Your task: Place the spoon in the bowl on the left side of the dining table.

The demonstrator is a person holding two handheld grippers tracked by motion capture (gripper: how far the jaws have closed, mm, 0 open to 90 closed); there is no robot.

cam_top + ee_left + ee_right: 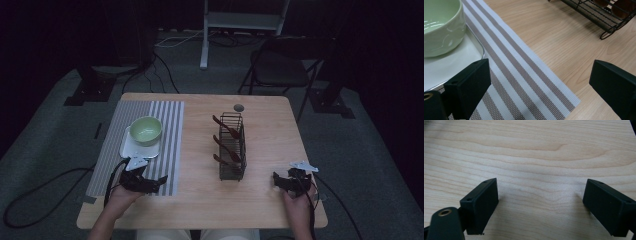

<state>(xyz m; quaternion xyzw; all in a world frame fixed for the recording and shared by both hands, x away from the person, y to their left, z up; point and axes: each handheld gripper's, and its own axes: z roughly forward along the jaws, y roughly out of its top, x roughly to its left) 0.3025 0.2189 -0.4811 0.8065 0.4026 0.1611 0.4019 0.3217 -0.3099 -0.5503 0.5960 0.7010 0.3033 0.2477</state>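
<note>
1. Left tool (159,183) hovers with jaws wide apart over the striped placemat (524,75), gripping nothing.
2. Right tool (278,181) rests gaping and empty on the bare surface (536,152).
3. Green bowl (145,130) sits on the white tray (131,150), near the left tool.

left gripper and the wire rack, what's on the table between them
Past the edge of the striped placemat, bare wood tabletop runs from the left gripper to the wire rack. The high view and the left gripper view both show it.

overhead plus two close tabletop (260,150) views
</note>
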